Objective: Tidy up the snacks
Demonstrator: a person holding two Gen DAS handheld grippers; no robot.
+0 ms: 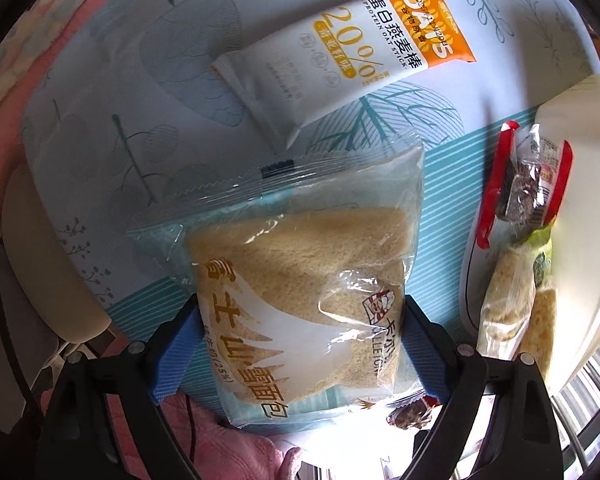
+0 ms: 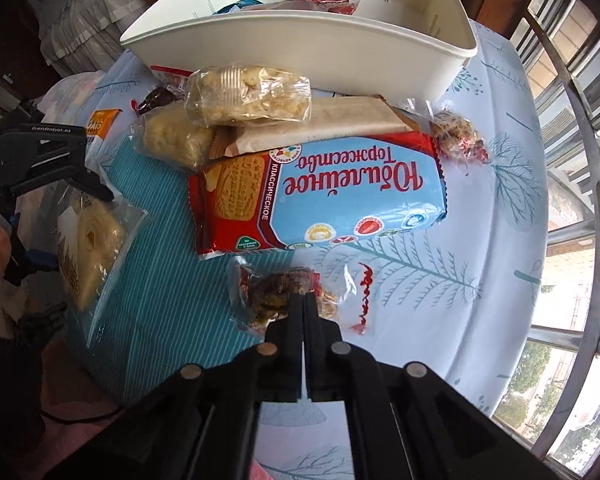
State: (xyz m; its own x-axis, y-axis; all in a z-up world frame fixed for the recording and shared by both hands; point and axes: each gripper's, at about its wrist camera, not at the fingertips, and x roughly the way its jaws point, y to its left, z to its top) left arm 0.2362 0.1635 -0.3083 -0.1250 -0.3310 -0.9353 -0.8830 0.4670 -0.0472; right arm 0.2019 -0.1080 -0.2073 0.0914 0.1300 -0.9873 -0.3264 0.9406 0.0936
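Right hand-held gripper [image 2: 305, 300] pinching nut bar [image 2: 276, 296], left clamps bread pack [image 1: 300, 280] — white bin [image 2: 300, 52] behind

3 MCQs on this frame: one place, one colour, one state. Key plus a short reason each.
1. The oat stick pack lies:
A. in the white bin
B. on the tablecloth
C. between the jaws

2. The left gripper pads are:
A. blue
B. red
C. white

3. The right gripper is:
A. open, empty
B. shut on the nut snack pack
C. out of view

Key: B, it lies flat on the leaf-print tablecloth; A, blue pads flank the bread pack; B, the jaws are pinched together on its wrapper.
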